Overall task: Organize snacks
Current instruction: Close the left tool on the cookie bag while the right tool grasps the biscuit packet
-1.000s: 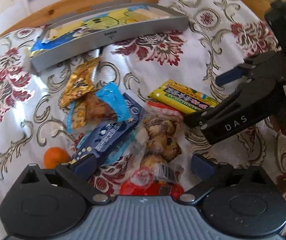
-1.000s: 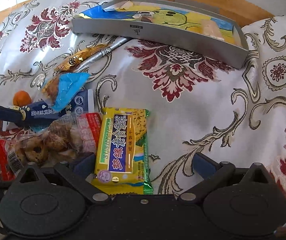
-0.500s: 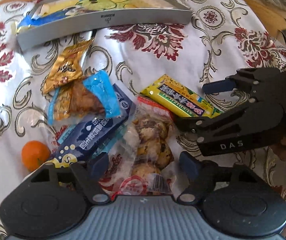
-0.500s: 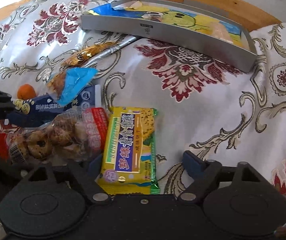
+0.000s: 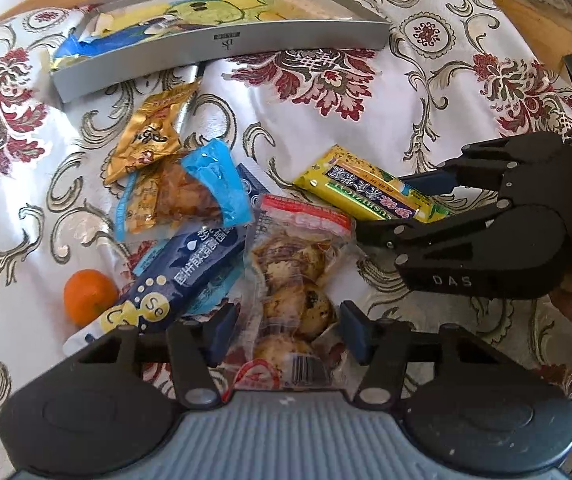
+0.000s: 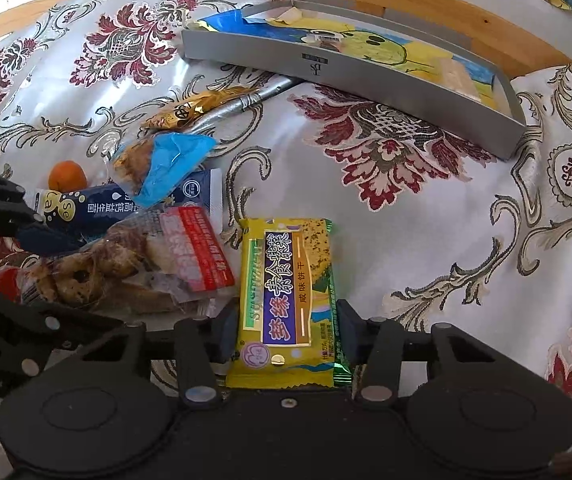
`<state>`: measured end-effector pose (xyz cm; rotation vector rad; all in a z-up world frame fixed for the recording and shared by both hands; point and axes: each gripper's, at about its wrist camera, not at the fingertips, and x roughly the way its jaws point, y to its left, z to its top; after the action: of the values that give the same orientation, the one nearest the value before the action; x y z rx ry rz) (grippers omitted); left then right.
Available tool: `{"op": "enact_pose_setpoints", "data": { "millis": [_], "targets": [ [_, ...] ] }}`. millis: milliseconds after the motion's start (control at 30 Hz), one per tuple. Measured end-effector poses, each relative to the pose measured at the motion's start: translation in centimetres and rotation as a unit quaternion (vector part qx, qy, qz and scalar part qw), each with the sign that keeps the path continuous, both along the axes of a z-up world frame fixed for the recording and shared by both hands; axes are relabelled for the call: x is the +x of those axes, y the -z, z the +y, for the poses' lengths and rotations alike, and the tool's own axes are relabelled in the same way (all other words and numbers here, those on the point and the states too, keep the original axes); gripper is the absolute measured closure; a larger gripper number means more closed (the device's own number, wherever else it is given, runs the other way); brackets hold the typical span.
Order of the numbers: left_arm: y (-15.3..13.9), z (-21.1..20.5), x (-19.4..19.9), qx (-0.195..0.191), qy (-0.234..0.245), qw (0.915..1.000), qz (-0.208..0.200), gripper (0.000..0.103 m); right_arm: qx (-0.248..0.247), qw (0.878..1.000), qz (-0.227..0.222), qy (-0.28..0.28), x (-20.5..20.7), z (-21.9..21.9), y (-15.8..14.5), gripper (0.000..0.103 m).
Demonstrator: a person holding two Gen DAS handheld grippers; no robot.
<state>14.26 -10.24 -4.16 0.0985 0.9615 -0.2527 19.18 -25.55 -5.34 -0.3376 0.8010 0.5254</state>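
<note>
Two grippers: both are closing in on the snack pile at once, jaws narrower than a second ago.
Right gripper (image 6: 281,334): its fingers are now pinching the yellow bar (image 6: 286,300) by its near end.
Left gripper (image 5: 283,330): its fingers are straddling the egg pack (image 5: 292,280), slightly spread, not yet touching.
Tray (image 6: 366,74): waiting well beyond both fingertips.
Meaning: lifting the bar looks ready.

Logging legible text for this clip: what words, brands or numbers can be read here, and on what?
"DAS": side of the black right gripper.
"SUSHIZHAI": green strip on the yellow biscuit packet, which also carries large Chinese characters.
"Se": yellow circles on the dark blue sachet.
Small logo on the grey tray wall: unreadable.
Barcode on the clear egg pack: too small.
</note>
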Motion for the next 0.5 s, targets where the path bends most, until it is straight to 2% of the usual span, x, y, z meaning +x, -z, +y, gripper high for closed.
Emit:
{"op": "enact_pose_setpoints", "data": {
  "millis": [233,500],
  "targets": [
    [0.0,1.4,-1.5,-0.033,-0.034,0.9989,-0.006,0.046,-0.004,1.000,-0.002,-0.002,-0.1,0.1,0.1,0.051],
    [0.0,2.2,-2.7,-0.049,-0.051,0.9973,-0.019,0.052,-0.015,1.000,-0.010,0.003,-0.4,0.4,0.2,0.051]
  ]
}}
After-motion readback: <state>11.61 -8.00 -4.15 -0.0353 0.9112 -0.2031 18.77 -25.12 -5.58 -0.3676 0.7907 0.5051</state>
